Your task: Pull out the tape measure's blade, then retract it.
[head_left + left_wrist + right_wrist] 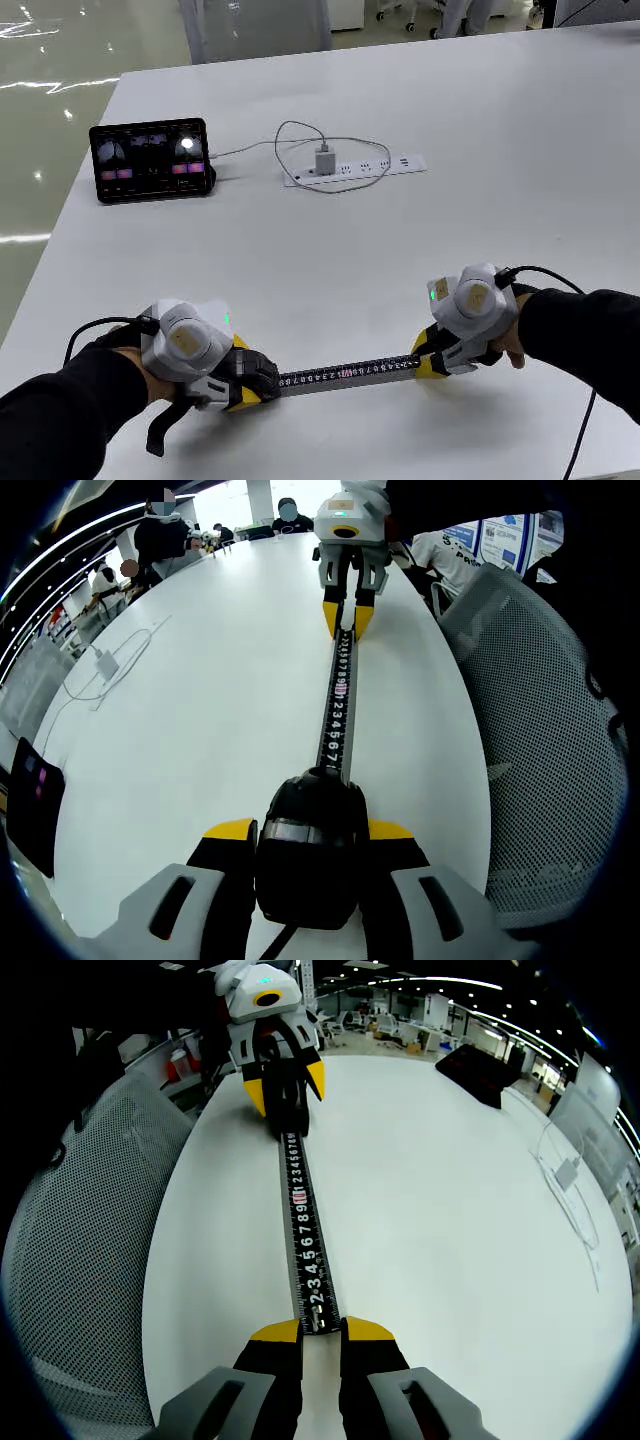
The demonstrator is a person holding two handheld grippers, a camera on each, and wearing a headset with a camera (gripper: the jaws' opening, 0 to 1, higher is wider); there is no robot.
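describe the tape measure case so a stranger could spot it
On the white table, near its front edge, a dark numbered blade stretches. Follow it to the left gripper: the case is the rounded black block between its yellow-tipped jaws, bulkier than the thin blade.

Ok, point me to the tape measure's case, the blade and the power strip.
tape measure's case (pixel 305 850), left gripper view, middle of its black housing.
blade (pixel 304 1245), right gripper view, numbered face.
power strip (pixel 396 164), head view, bare right end.
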